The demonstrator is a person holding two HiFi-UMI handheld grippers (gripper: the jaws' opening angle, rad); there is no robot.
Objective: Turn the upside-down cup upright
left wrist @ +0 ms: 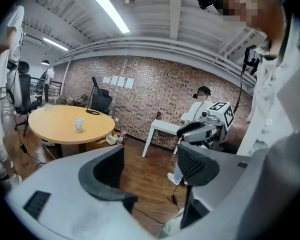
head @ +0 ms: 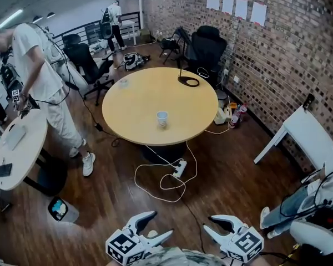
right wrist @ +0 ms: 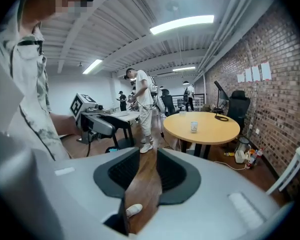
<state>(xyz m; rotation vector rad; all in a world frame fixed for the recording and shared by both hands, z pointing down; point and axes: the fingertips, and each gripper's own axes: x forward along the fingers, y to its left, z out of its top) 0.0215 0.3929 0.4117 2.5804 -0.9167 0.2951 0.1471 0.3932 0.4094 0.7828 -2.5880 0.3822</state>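
Nothing legible is showing up anywhere. The white sheets (head: 236, 7) on the brick wall (head: 288, 54) are coming through blank, the cup (head: 162, 118) on the round table (head: 133, 115) is looking too small for any print, and the marker cubes (head: 124, 245) are showing only black-and-white square patterns, no letters or numbers.

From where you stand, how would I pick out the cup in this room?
Find the big round yellow table next to the brick wall. On its near half stands a small white cup, alone. Its only neighbours are a flat black ring and a small clear thing at the far edge.
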